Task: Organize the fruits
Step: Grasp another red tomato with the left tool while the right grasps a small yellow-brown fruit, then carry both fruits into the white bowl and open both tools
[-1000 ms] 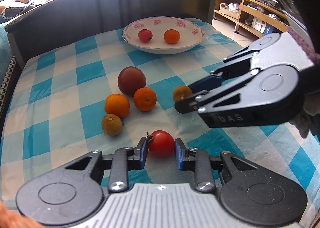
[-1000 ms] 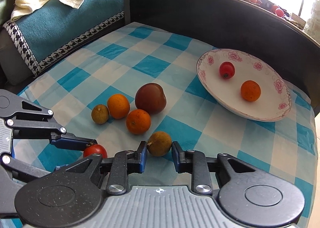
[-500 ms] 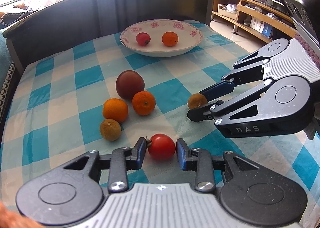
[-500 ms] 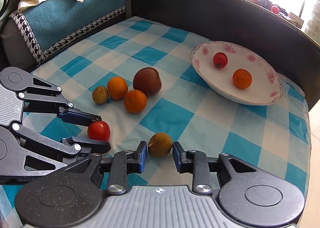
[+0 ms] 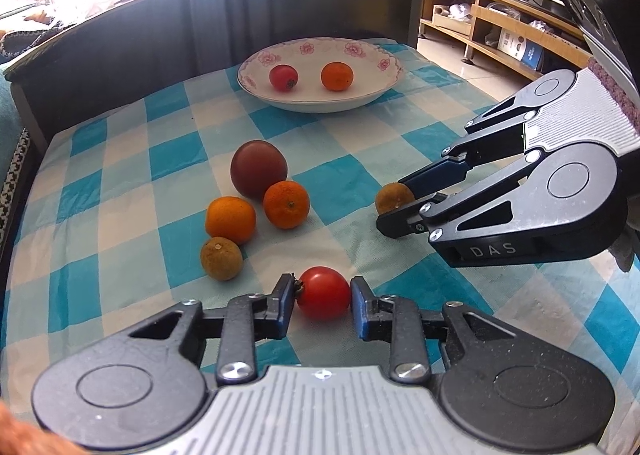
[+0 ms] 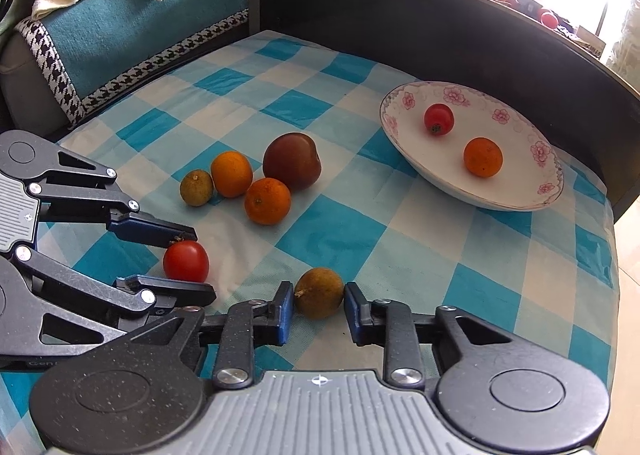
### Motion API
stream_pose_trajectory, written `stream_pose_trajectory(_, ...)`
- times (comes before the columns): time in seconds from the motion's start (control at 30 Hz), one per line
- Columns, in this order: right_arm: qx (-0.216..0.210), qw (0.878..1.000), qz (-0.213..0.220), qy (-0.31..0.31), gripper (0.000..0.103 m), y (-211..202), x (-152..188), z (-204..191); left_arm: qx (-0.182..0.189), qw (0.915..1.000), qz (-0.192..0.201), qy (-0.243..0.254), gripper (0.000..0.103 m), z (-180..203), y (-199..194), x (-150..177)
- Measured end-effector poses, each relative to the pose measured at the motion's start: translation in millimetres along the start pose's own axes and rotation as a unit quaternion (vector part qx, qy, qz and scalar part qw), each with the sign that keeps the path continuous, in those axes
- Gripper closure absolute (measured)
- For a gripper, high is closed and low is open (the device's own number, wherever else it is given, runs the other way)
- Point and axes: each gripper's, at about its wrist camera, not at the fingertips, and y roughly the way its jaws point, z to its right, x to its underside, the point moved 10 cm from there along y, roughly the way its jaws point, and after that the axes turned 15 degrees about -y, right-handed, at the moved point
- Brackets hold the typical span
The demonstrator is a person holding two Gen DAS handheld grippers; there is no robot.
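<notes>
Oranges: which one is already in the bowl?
The orange beside the small tomato in the flowered bowl. The other two oranges lie on the checked cloth, by the dark red fruit.

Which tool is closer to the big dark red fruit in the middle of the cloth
Left, narrowly. The left tool holds a tomato before the dark red fruit; the right tool, around a brown fruit, sits further aside.

You lifted both grippers: the left gripper (image 5: pixel 323 305) carried the red tomato (image 5: pixel 323 292), the right gripper (image 6: pixel 318 307) the brown fruit (image 6: pixel 319 292), off the checked cloth (image 5: pixel 120 183).
</notes>
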Motion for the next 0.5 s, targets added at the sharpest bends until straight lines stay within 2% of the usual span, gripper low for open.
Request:
stream_pose_trajectory(0.17,-0.001,1.0,0.0,0.008,0.082,-2.6,0.1,1.8,0.006,1.0,0.0,-0.008,0.065,-0.2,0.6,-5.6)
stream_pose_trajectory(0.5,0.01,0.999,0.019,0.033,0.082,-17.2,-4.4,15.7,0.008,0.999,0.036,-0.027,0.065,2.7,-2.2,-42.1)
